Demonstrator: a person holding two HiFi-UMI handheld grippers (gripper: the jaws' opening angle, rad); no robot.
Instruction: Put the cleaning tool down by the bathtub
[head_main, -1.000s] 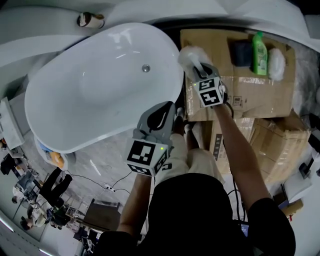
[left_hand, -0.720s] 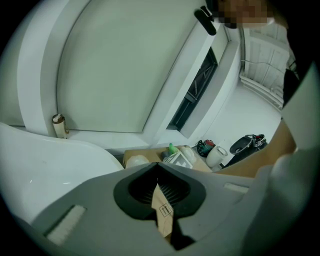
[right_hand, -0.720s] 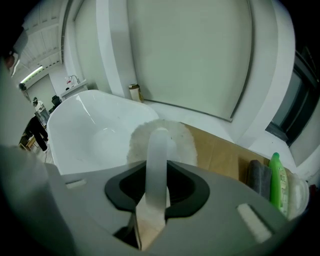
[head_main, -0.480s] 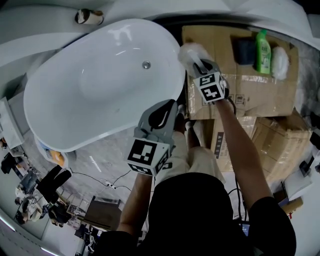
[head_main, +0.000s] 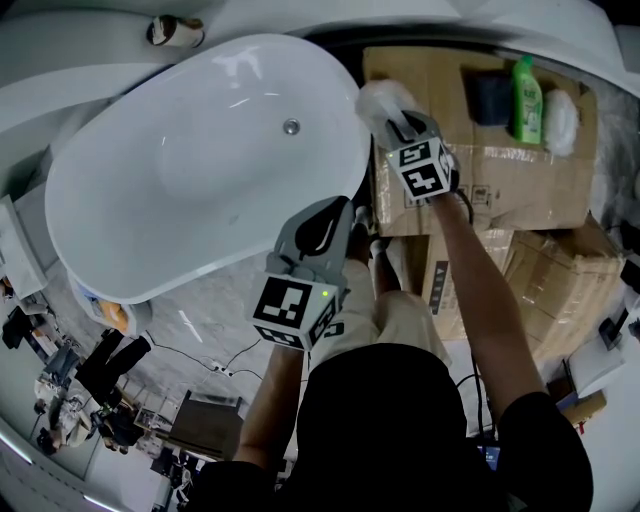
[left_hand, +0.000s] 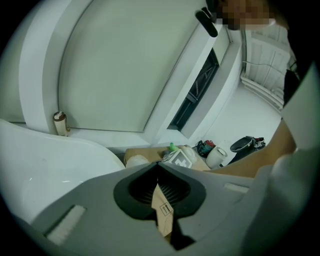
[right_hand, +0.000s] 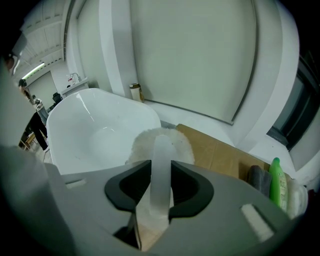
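The right gripper (right_hand: 161, 176) was clamped on the translucent handle of the cleaning tool (right_hand: 161, 142). The tool's long axis ran straight out along the jaws, fluffy head foremost, at the near corner of the cardboard box (head_main: 480, 190) just beside the bathtub (head_main: 130, 200) rim. The left gripper (left_hand: 159, 167) had its jaws together on nothing and hung nearer the body, so the set-down appeared to fall to the right gripper, straight down.

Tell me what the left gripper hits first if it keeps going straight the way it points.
Probably the cardboard box beside the tub: it lies just past the left gripper's shut jaws. The right gripper sits close to that line too; depth is unclear.
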